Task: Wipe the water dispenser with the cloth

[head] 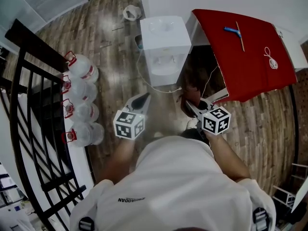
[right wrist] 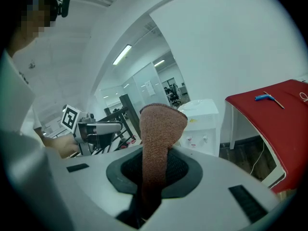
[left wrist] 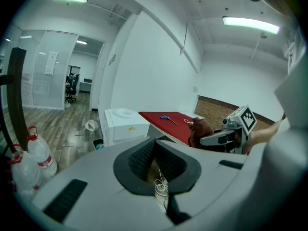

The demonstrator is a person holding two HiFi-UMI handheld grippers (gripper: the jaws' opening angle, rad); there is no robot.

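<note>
Facing white boxy plastic water dispenser (head: 164, 42): right gripper (right wrist: 155, 166) is clamping rust-brown knitted cloth (right wrist: 161, 126), left gripper (left wrist: 154, 144) is hanging pinched together, empty; cloth's free end is needing flat, broad contact.

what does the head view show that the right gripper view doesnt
Only the head view: the marker cube on the right tool, the person's white shirt from above, and a white object on the floor beyond the water dispenser.
Only the right gripper view: a ceiling light strip and glass partitions.
Both: the water dispenser, the red table, the left tool, and the brown cloth clamped in the right tool.
</note>
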